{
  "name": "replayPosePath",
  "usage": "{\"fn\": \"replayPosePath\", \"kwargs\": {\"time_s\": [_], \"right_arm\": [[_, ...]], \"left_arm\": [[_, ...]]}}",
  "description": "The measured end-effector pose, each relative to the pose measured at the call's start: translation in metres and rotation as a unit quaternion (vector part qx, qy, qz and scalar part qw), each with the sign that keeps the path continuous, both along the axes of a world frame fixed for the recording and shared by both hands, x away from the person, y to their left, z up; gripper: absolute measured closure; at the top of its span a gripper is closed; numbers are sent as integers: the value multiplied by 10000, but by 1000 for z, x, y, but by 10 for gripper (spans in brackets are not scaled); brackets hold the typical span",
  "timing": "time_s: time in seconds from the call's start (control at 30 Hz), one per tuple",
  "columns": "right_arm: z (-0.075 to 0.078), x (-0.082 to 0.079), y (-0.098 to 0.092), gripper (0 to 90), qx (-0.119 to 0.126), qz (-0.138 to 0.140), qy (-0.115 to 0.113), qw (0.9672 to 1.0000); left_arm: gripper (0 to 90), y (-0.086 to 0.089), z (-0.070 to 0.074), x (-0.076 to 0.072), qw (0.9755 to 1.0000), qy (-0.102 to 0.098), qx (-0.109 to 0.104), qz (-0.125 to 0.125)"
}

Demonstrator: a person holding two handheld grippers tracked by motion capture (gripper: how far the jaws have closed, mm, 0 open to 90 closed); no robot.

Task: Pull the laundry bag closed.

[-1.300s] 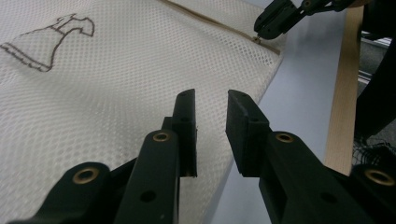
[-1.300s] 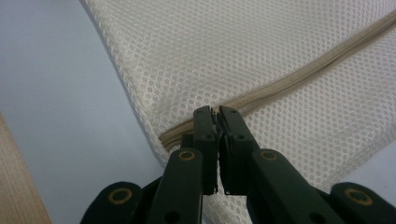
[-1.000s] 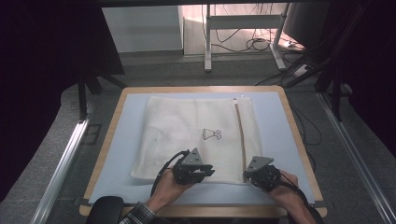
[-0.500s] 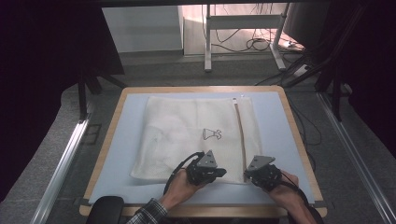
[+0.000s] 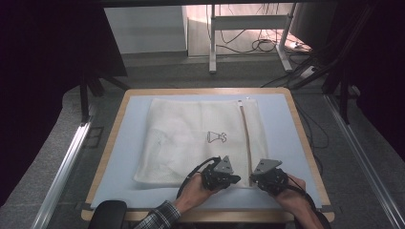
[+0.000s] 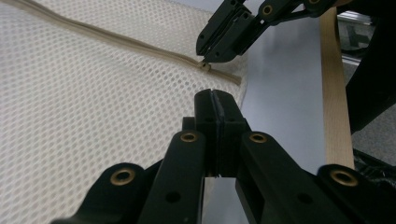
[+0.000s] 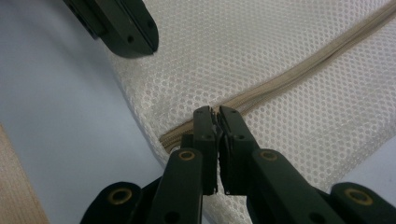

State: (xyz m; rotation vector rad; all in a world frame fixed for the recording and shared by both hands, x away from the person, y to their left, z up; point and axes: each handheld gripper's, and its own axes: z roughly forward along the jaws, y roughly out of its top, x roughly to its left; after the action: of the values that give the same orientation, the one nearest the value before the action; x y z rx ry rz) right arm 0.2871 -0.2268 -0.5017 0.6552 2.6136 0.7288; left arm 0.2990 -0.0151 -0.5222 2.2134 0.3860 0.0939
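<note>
- Item: white mesh laundry bag (image 5: 191,138), lying flat on the pale blue tabletop (image 5: 282,124), which has a wooden rim. A small black printed emblem (image 5: 216,137) sits near the bag's middle.
- Fitting: beige zipper (image 5: 246,138), running from the far edge of the bag to its near right corner. Its teeth look closed along the whole visible length.
- Zipper pull (image 6: 204,66): at the near end of the zipper, close to the bag's corner.
- Right tongs (image 7: 218,113): pressed together, tips down on the near end of the zipper at the pull. In the left gripper view they (image 6: 211,54) rest right on the pull and appear to pinch it, though the pads hide how much of the tab is caught.
- Left tongs (image 6: 213,95): have just been closing and are now pressed together, over the mesh just beside the zipper end. Whether any mesh is caught between them cannot be told.
- Position of both: side by side at the near edge of the bag in the high view, left (image 5: 233,178), right (image 5: 253,177).
- Progress, judged: early. The work in hand appears to be unzipping the bag; the pull looks gripped and the mesh beside it braced.
- Outstanding: the pull has the full run of the zipper to travel toward the far edge; no opening shows yet.
</note>
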Motion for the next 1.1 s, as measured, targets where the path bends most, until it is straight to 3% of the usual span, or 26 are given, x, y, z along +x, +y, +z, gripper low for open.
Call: {"fn": "replayPosePath", "kwargs": {"time_s": [0.3,0.5,0.67,0.8,1.1], "right_arm": [[0,1,-1,854,41,-49,31,10000],[0,1,-2,854,65,-74,26,9999],[0,0,-2,853,21,-47,-25,10000],[0,-1,-1,852,-11,-33,-49,10000],[0,-1,0,848,-48,1,-89,9999]], "left_arm": [[896,-17,-5,2,9999,45,69,-124],[896,-27,-12,5,9995,44,280,-139],[897,-24,-15,6,9997,177,136,-106],[897,-25,-15,1,9998,-29,200,-83],[899,-25,-15,1,9996,-94,248,-96]]}}
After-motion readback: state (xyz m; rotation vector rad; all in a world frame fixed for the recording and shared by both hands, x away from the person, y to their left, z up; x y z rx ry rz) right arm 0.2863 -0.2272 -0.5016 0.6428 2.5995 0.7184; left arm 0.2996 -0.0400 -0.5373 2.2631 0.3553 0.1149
